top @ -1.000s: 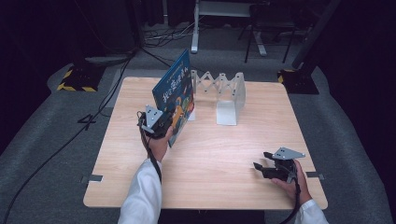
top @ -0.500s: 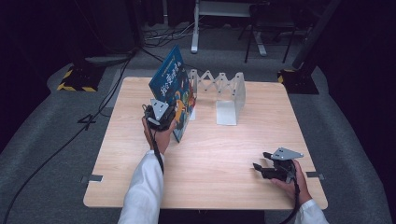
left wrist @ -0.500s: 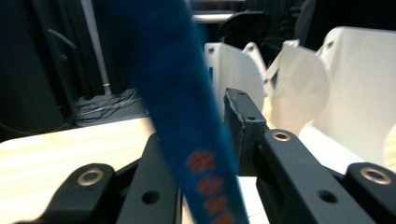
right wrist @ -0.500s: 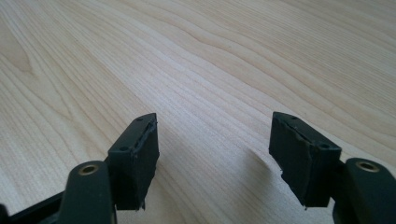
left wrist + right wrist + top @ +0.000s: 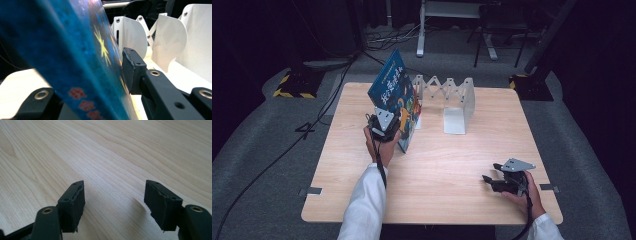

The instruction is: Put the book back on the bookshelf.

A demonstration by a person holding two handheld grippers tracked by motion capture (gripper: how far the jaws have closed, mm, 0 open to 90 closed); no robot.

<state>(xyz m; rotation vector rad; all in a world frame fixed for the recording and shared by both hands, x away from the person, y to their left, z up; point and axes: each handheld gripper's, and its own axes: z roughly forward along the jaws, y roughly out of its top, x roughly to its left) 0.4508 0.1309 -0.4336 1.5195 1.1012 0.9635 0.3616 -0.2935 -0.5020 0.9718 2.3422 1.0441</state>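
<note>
I see the blue picture book [image 5: 394, 97] held up off the surface [image 5: 437, 165], tilted so its top leans toward the far left, with its lower edge just above the wood near the left end of the white rack. My left hand-held gripper [image 5: 384, 125] is clamped on the book: in the left gripper view one black jaw presses against the cover with the yellow star print [image 5: 82, 57], and the other jaw sits behind the book on the far side, mostly hidden by it. My left hand [image 5: 382, 145] wraps the gripper body from below, the white sleeve [image 5: 364, 205] running back toward the bottom edge of the high view. Just beyond the book stands the white expandable rack [image 5: 447, 97], its rounded dividers [image 5: 170, 42] upright and joined by a scissor lattice; the nearest divider is just beside the book's cover, and I cannot tell whether they touch. Well apart from all this, at the near right of the surface, my right hand-held gripper [image 5: 492, 181] rests low over the wood with its jaws spread wide and nothing between them; the right gripper view shows bare wood grain [image 5: 112, 157] in the gap.
</note>
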